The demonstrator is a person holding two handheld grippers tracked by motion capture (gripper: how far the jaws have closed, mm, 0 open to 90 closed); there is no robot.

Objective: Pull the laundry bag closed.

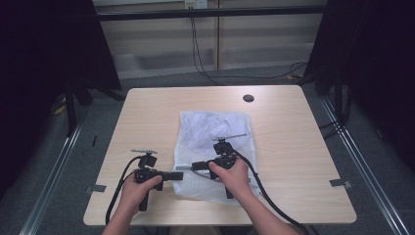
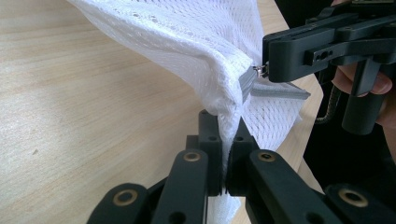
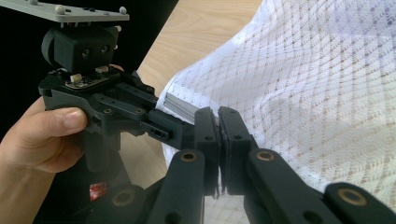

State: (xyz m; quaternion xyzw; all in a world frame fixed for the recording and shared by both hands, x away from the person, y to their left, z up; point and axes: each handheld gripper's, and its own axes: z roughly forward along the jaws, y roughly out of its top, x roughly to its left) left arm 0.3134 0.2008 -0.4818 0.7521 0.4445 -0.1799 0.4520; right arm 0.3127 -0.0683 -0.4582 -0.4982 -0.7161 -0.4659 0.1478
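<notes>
Mesh bag's (image 1: 210, 142) near edge under the hand (image 1: 234, 172) (right one)

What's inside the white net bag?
Through the white mesh bag, only the wooden table shows. Near the grey zipper, bunched folds hide the inside, so anything there cannot be told.

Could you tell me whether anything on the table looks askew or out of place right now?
Nothing looks damaged or spilled. The white mesh bag lies rumpled on the table, its near-left corner pulled up because the left tool is pinching it and the right tool grips its zipper end.
</notes>
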